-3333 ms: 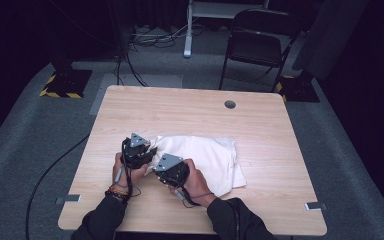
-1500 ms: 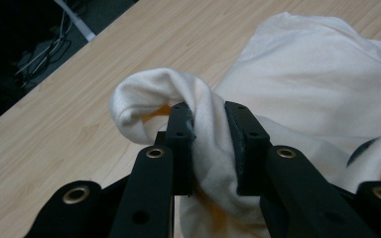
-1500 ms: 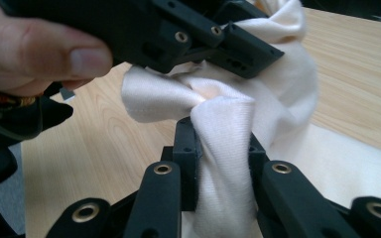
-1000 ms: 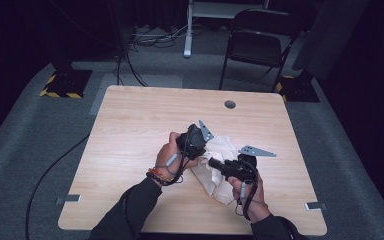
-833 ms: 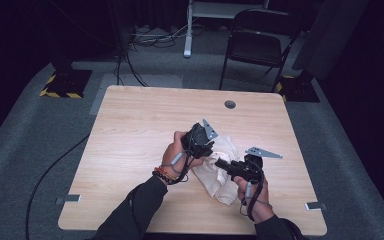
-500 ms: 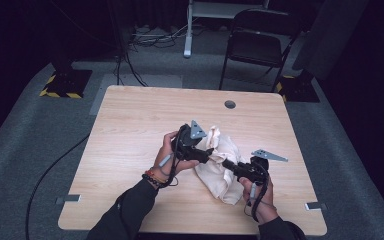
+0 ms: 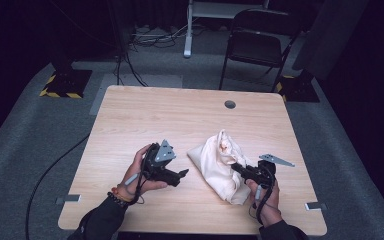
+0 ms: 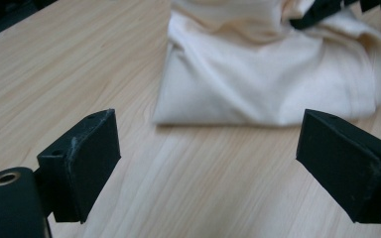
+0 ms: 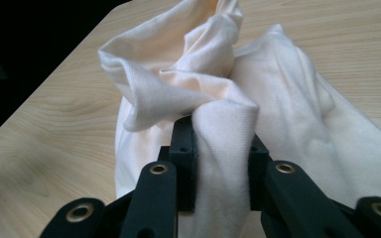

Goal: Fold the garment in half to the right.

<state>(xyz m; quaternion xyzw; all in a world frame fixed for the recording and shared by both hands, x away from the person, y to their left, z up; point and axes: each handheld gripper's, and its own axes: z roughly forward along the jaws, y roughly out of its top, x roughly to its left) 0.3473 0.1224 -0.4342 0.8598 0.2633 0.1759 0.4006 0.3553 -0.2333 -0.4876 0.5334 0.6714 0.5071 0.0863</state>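
In the high view, the cream-coloured, soft cotton cloth is lying bunched right of centre on the pale wooden counter. The right claw, at the lower right of the frame, is biting into the cloth's near edge, while the left claw is hovering just left of it, touching nothing.

In the left gripper view, the left claw is standing released, its jaws wide apart at the bottom corners, and the cloth is resting folded across the upper half of the frame.

In the right gripper view, the right claw is clenching a thick fold of the cloth, which is rising in limp ridges above it.

The cloth is looking light, floppy and unbreakable; it is likely sagging wherever unsupported, so the free claw is probably best pinching a doubled edge or corner, not a single slipping layer
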